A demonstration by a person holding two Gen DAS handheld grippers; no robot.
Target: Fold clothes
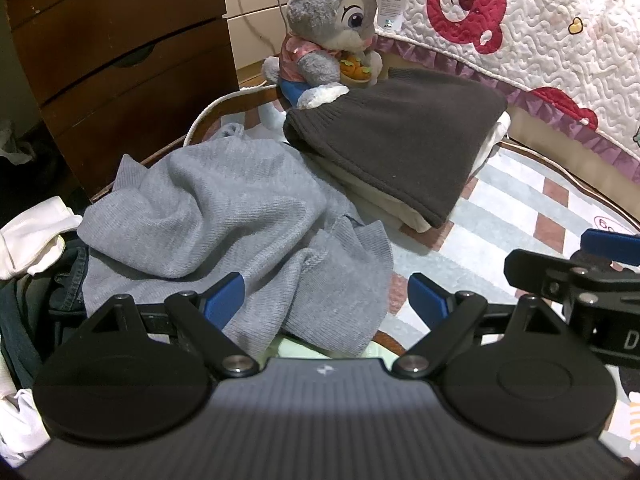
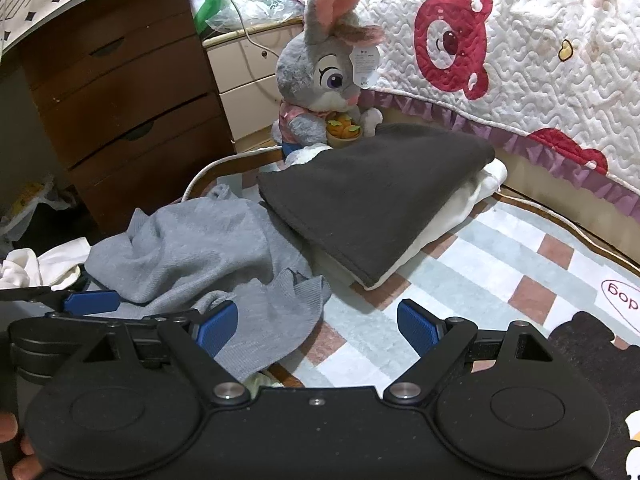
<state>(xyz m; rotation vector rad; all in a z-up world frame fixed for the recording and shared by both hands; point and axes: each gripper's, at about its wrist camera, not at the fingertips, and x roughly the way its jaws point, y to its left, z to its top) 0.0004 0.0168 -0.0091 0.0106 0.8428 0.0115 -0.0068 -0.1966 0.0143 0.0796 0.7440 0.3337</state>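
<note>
A crumpled light grey knit sweater (image 1: 224, 216) (image 2: 208, 252) lies unfolded on the checked rug. Behind it sits a neat stack: a folded dark grey knit (image 1: 400, 140) (image 2: 372, 204) on top of a folded cream garment (image 1: 400, 208) (image 2: 448, 216). My left gripper (image 1: 326, 300) hovers open just above the sweater's near hem, nothing between its blue pads. My right gripper (image 2: 316, 324) is open too, low over the rug with its left pad beside the sweater's edge. The right gripper (image 1: 580, 276) shows at the right edge of the left wrist view.
A plush rabbit (image 1: 336, 28) (image 2: 328, 80) sits behind the stack. A brown drawer unit (image 1: 120, 60) (image 2: 124, 96) stands at back left, a quilted bed cover (image 1: 540, 40) (image 2: 520, 60) at right. White and dark clothes (image 1: 36, 248) are heaped at the left. A white cable (image 1: 208, 112) crosses the floor.
</note>
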